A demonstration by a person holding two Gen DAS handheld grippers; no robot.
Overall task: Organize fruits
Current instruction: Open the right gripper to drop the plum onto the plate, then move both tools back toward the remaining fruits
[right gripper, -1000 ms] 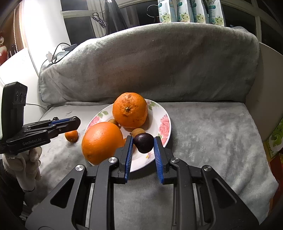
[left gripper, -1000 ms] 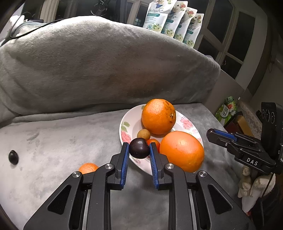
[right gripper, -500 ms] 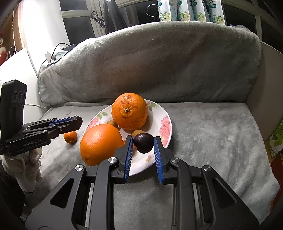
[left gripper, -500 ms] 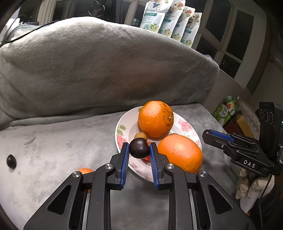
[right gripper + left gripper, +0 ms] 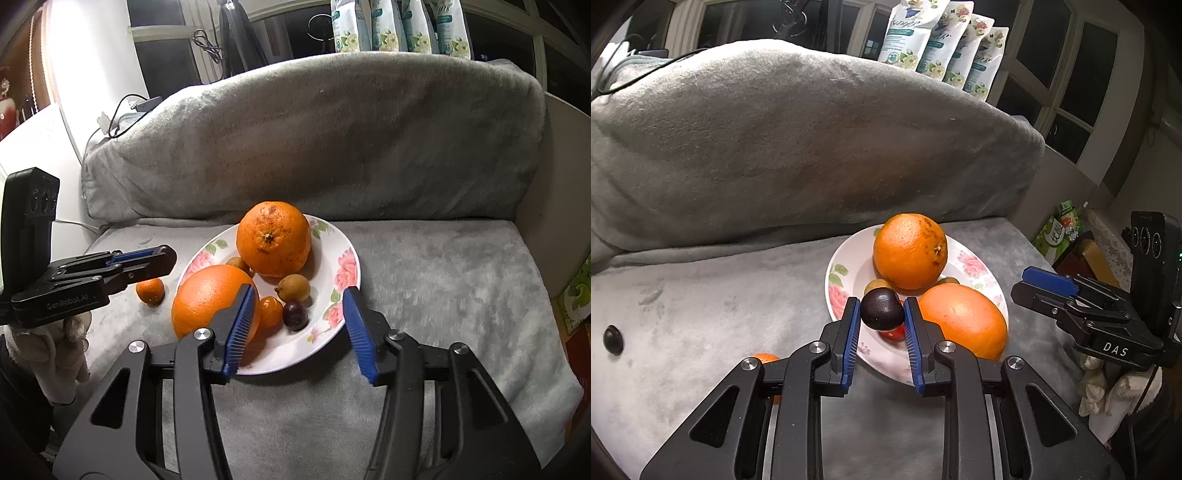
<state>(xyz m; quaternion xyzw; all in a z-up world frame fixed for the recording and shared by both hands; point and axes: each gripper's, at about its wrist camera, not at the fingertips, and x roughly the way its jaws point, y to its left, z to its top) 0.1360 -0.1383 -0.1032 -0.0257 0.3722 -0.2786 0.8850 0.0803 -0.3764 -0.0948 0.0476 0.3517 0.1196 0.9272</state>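
left gripper: clamps 1 dark plum | right gripper: jaws apart, 1 dark plum between | plate ahead: 2 big oranges

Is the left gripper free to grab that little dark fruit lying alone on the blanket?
Probably not yet: the left gripper is shut on a dark plum, though nothing blocks the lone fruit.

Both my views ride on the grippers, looking forward along the fingers, angled down at the couch seat. My left wrist camera sits close, left of the floral plate, facing the grey backrest; the right gripper enters at its right edge. My right wrist camera faces the same plate from its right front; the left gripper shows at left. Shared: plate, backrest.
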